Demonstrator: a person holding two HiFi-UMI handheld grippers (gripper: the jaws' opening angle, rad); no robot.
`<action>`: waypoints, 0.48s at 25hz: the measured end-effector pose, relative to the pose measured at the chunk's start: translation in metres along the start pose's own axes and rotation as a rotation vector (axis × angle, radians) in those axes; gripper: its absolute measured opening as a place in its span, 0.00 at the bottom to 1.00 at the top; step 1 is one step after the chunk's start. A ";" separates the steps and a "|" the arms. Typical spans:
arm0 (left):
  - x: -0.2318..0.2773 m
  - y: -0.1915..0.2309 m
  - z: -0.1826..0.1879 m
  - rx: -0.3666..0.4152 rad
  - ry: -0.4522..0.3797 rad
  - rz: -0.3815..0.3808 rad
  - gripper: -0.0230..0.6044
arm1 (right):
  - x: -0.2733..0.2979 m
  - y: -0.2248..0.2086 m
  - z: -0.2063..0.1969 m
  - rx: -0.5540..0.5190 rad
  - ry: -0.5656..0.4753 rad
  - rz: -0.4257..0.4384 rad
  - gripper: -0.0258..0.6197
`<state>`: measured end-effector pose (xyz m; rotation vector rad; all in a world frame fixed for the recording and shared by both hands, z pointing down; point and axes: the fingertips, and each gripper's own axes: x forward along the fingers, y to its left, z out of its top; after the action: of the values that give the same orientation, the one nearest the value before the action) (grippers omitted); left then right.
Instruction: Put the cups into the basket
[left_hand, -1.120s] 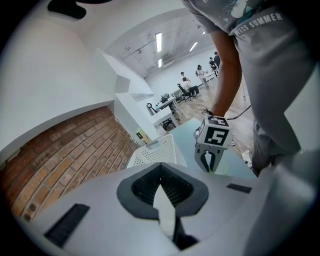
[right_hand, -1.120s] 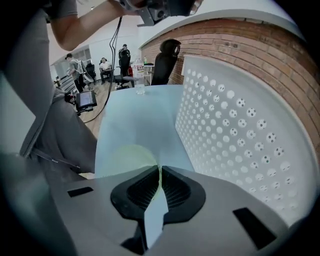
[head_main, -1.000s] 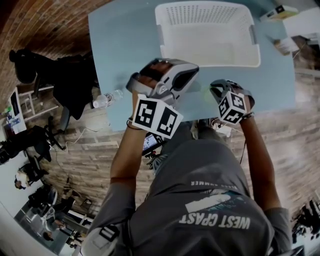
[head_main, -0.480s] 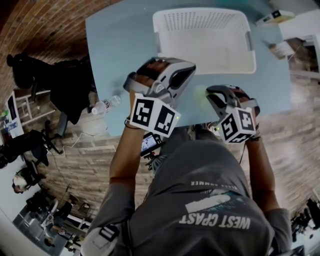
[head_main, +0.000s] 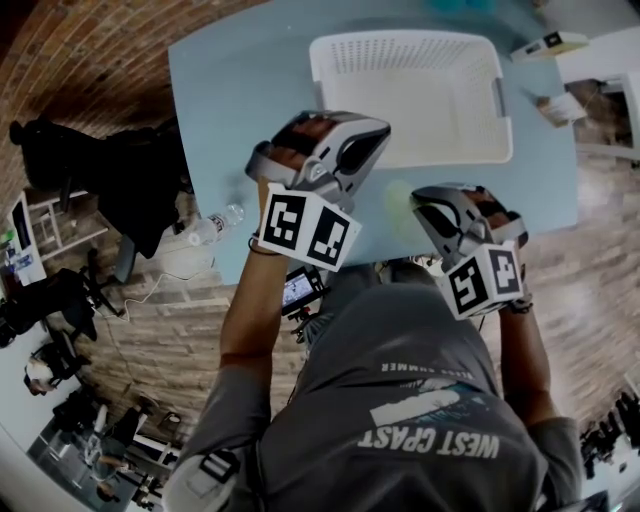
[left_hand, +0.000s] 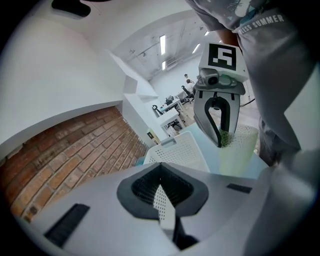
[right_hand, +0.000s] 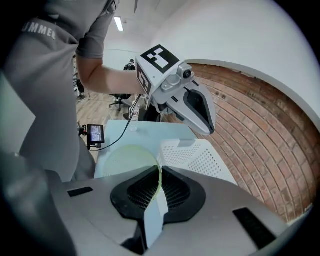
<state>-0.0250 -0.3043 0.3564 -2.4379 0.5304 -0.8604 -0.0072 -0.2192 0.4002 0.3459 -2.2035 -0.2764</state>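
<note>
A pale green see-through cup (head_main: 399, 207) hangs over the light blue table (head_main: 240, 90), just in front of the white perforated basket (head_main: 410, 95). My right gripper (head_main: 420, 200) is shut on the cup's rim; in the right gripper view the cup (right_hand: 127, 160) curves into the closed right gripper (right_hand: 159, 187). The left gripper view shows the right gripper (left_hand: 222, 142) pinching the cup (left_hand: 235, 152) beside the basket (left_hand: 180, 150). My left gripper (head_main: 375, 130) hovers left of the cup, near the basket's front left corner. The left gripper (left_hand: 159, 192) looks shut with nothing in it.
A plastic water bottle (head_main: 212, 222) lies at the table's left front edge. Below the table's front edge, a small screen device (head_main: 300, 288) hangs on a cable. A flat box (head_main: 548, 42) rests on a white surface at the far right. Brick flooring surrounds the table.
My right gripper has drawn back toward the person and to the right, with the cup still in it. The left gripper has barely moved.
</note>
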 end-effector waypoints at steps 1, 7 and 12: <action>0.000 0.004 -0.002 -0.001 -0.005 0.003 0.04 | -0.001 -0.003 0.004 -0.001 -0.002 -0.003 0.09; 0.002 0.027 -0.011 0.005 -0.033 0.018 0.04 | -0.003 -0.020 0.022 -0.009 0.004 -0.019 0.09; 0.008 0.042 -0.019 -0.003 -0.036 0.032 0.04 | -0.003 -0.028 0.029 -0.011 -0.001 -0.021 0.09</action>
<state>-0.0396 -0.3481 0.3493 -2.4362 0.5568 -0.8012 -0.0248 -0.2420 0.3719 0.3628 -2.2000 -0.3001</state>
